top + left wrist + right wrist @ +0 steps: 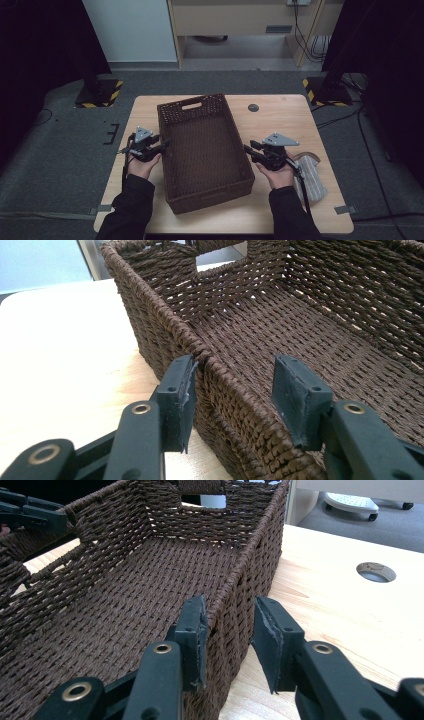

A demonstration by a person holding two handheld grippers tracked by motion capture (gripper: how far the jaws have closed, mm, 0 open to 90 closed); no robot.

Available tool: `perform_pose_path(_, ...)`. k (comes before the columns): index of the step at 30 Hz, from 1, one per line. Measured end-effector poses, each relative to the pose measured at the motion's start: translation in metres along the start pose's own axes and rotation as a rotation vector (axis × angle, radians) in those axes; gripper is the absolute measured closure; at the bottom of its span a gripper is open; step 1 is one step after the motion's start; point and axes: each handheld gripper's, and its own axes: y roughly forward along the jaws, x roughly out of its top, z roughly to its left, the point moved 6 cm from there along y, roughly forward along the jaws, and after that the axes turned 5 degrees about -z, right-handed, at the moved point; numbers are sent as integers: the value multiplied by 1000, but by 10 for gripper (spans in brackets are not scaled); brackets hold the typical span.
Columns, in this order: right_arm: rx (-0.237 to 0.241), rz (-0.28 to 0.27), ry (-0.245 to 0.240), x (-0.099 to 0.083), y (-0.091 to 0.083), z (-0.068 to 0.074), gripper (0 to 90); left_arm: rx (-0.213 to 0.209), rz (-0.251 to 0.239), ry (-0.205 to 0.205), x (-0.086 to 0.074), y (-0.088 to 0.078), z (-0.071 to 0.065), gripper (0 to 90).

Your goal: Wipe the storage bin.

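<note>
Basket walls sit between both grippers' parted fingers, left and right, neither clamped

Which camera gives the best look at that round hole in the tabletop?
The right gripper view: the round hole sits close and sharp on the table, right of the basket. The high view shows it as a small dark dot beyond the basket.

Basket mid-table, cloth right.
</note>
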Motion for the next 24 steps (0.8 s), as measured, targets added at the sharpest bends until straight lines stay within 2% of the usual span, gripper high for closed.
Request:
perform_pose_path(5,13,-18,-4,3,2,4,638,-36,-21,-20,3,-11,-9,447)
perform_pose_path(7,12,-6,-9,4,6,6,630,-45,-16,3,2,-16,-15,430)
perform_pose_path(10,15,14,-16,2,12,9,636,-31,1,33,-4,-18,-22,427)
perform_pose_path(11,13,23,-23,1,14,10,646,-16,20,59,-7,-17,-22,425)
perform_pose_path(14,18,59,-35,-4,16,12,708,-18,23,45,-9,-15,-18,446)
perform_pose_path(17,22,42,-34,-5,13,14,732,-42,13,31,-10,-12,-16,469)
perform_pose_path(24,40,45,-39,-10,-1,24,714,-51,-7,49,-10,-1,-14,527)
